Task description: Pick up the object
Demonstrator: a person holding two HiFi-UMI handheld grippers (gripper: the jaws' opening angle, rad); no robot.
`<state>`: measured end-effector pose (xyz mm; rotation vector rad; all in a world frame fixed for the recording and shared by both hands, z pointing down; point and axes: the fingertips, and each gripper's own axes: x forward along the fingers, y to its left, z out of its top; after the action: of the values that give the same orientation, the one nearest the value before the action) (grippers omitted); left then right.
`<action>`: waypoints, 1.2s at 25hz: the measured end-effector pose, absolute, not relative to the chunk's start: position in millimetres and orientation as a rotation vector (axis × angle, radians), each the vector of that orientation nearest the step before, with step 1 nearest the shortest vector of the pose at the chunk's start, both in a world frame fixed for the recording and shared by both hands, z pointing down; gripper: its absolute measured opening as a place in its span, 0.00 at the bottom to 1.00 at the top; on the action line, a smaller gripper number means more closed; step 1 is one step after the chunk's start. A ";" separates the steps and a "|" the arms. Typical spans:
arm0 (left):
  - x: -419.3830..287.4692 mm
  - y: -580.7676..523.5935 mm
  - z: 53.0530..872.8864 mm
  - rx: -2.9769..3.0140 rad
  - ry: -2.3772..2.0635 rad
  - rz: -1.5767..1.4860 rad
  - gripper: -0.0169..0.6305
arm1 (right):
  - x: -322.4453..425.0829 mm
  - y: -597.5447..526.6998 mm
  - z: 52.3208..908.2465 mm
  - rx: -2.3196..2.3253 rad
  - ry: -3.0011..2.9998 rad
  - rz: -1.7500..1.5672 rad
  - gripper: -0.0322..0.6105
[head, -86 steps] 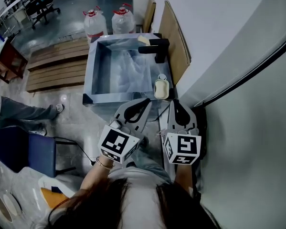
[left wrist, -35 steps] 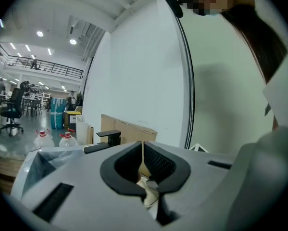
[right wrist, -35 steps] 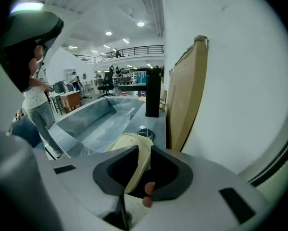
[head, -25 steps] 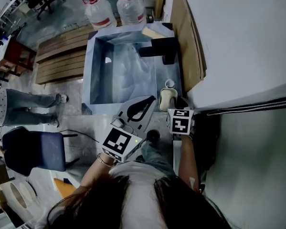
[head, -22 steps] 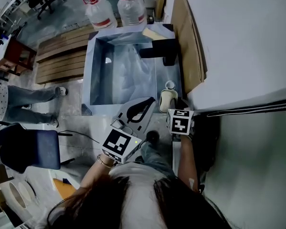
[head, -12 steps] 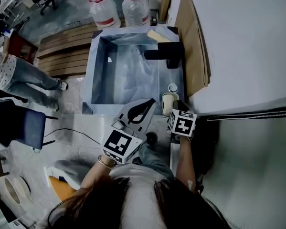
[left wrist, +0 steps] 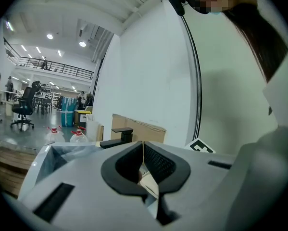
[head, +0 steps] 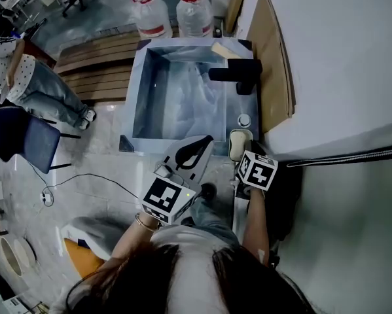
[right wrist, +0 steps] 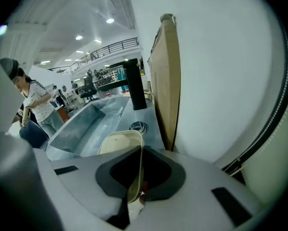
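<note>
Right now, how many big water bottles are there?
2. Both stand on the floor beyond the sink: one water bottle, the other bottle right beside it. More may be hidden.

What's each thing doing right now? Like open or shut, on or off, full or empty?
left gripper: shut, nothing between its jaws.
right gripper: shut on the cream dish's edge.
cream dish: right way up, nothing in it.
black faucet: off, no water running.
water jugs: standing upright, red caps on.
</note>
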<state>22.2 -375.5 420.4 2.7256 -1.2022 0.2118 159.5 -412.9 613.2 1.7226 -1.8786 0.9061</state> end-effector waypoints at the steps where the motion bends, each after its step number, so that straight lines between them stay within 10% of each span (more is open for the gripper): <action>1: 20.3 -373.1 419.2 2.727 -1.206 0.207 0.04 | 158.9 -410.5 609.2 1.732 -1.886 0.914 0.10; 30: -42.2 -285.6 372.6 2.764 -1.324 0.062 0.04 | 108.8 -326.2 471.7 1.845 -2.108 0.792 0.10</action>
<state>-42.2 -285.6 372.6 2.7644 -1.3244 0.0616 108.8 -326.2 471.7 1.8448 -2.1081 0.7923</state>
